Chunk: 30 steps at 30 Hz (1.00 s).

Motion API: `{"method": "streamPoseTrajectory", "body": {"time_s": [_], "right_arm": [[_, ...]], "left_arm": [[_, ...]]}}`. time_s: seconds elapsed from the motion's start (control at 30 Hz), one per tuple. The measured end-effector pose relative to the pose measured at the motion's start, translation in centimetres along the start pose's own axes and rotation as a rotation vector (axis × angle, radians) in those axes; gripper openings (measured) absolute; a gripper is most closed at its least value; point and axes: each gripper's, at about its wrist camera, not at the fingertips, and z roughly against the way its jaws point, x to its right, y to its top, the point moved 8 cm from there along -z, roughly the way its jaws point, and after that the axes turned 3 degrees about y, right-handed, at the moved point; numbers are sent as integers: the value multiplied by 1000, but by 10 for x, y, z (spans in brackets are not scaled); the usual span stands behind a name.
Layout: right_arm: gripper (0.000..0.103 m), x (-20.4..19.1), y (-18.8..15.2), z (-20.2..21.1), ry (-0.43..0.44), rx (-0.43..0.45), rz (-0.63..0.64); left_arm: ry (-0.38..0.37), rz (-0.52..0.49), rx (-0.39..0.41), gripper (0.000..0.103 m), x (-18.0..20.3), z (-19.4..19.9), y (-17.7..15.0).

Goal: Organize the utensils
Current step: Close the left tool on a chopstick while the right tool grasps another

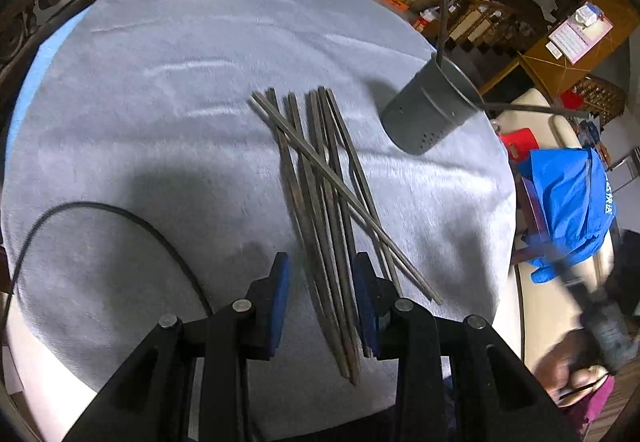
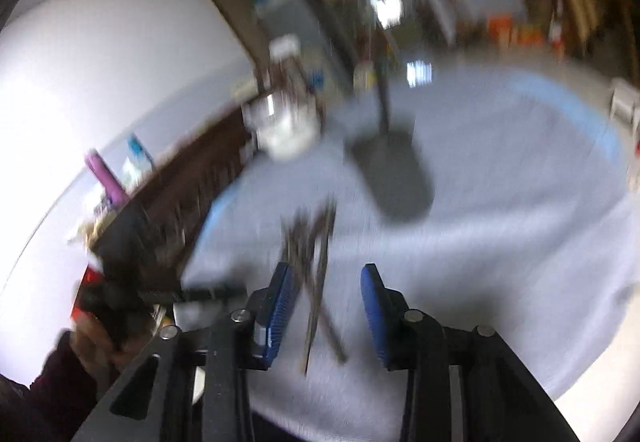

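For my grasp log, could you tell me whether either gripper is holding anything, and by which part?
Nothing is held. The left gripper is open around the near ends of the chopsticks; the right gripper is open too.

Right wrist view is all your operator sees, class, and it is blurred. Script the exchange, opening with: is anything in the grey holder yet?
Observer: Yes, two dark sticks poke out of the grey holder.
Operator: Where are the left tongs?
Observer: The left tongs are open, straddling the near ends of the chopstick pile.
Operator: Anything else on the cloth?
Observer: A black cable curves across its left side.
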Motion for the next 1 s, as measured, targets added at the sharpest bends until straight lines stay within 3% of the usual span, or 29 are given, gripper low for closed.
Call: {"method": "streamPoseTrajectory", "body": {"time_s": [0.17,0.33,0.4,0.47,0.57,0.7,0.83,1.0], "right_arm": [[39,12,-35,-64,-11,-215,-27],[39,11,-50,-70,31,-279,-83],[38,-1,-58,-69,115,-324,-92],[39,-22,-65,-68,254,-370,-109],[39,-40,-65,-67,337,-379,-62],[39,-6,-44,-80,189,-303,-106],[30,15,-14,-90,31,-229,-72],[27,24,3,-107,-55,-229,-30]], "left_arm": [[0,21,14,33,-5,6,3],[5,63,26,33,-20,7,10],[5,77,31,33,-26,8,13],[5,84,40,33,-30,11,16],[12,99,61,33,-37,19,24],[30,85,70,33,-38,21,35],[47,31,63,31,-23,12,45],[98,0,34,26,-16,-9,59]]}}
